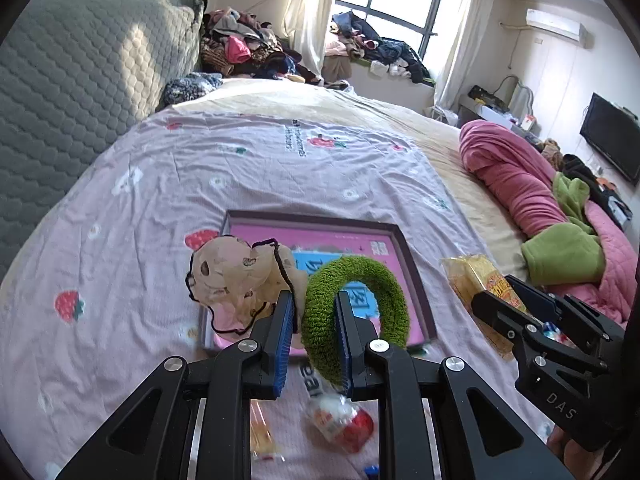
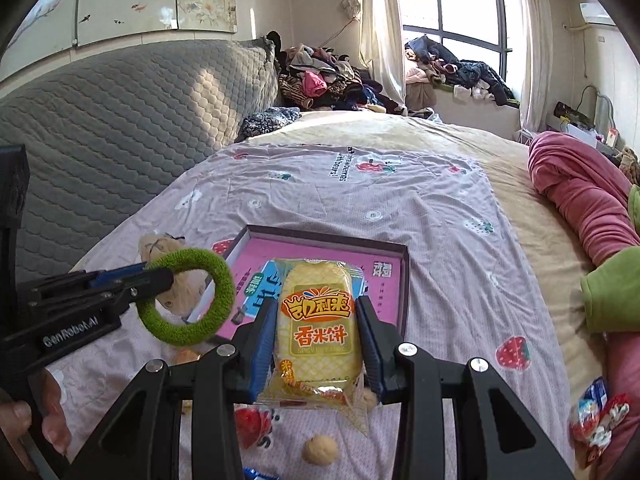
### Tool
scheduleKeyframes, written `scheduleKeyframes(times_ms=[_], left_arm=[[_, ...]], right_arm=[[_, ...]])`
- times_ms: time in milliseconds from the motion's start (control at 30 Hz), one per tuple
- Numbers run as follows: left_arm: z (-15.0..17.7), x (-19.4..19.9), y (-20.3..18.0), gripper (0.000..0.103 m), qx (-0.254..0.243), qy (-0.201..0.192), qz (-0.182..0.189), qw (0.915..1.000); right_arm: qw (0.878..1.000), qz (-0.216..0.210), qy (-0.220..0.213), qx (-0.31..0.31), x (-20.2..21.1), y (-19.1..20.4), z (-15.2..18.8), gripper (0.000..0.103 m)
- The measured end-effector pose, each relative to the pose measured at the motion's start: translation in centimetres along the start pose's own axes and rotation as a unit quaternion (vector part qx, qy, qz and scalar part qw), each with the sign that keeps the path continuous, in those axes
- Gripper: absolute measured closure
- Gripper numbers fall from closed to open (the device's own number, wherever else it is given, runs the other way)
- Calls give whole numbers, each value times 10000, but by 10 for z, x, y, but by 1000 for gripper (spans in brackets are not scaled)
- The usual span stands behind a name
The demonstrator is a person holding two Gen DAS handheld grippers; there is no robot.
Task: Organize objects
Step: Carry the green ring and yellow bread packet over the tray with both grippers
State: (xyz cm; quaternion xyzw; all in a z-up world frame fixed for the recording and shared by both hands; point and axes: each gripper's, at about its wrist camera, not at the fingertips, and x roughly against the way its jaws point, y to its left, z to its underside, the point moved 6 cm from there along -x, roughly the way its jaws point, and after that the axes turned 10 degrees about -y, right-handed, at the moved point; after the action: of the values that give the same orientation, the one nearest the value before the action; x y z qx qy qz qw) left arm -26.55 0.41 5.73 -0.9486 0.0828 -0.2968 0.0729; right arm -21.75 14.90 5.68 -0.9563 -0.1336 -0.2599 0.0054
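Observation:
My left gripper [image 1: 315,304] is shut on one side of a green fuzzy hair ring [image 1: 384,288], which hangs above the near edge of a shallow box [image 1: 404,248] with a dark rim and pink lining. A beige scrunchie with a thin black hair tie [image 1: 236,280] lies at the box's left corner. My right gripper [image 2: 316,306] is shut on a yellow rice-cracker packet [image 2: 316,332], held up before the same box [image 2: 404,276]. In the right wrist view the left gripper [image 2: 160,274] and green ring [image 2: 188,334] are at the left. The right gripper [image 1: 496,300] and packet [image 1: 472,276] also show at the left wrist view's right.
Everything rests on a bed with a lilac strawberry-print sheet [image 1: 280,168]. Beneath the grippers lie a walnut [image 2: 320,450] and red-and-white snack packets [image 1: 344,420] [image 2: 600,420]. A rolled pink and green blanket [image 1: 520,184] lies to the right, a grey quilted headboard [image 1: 80,80] to the left.

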Motion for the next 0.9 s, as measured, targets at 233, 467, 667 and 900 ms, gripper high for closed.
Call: scheduleKeyframes(times_ms=[233,467,667,900], left_arm=[[-13,-39,2,82,-18,49,-82,10000],[-23,-85,4,82,-88,82,-152,9998],[-27,-125,18,82,-62,114,-268,9996],[-18,-173,34,82,-87,281,-385,9988]], right_arm=[[9999,-86,64,-46,-32,-12,-6,63],[9997,-177,135,-30,-76,-16,-12,63],[9993,-197,313,91,-129,-17,-10,63],[9977,-105,635,201,-180,-24,6,63]])
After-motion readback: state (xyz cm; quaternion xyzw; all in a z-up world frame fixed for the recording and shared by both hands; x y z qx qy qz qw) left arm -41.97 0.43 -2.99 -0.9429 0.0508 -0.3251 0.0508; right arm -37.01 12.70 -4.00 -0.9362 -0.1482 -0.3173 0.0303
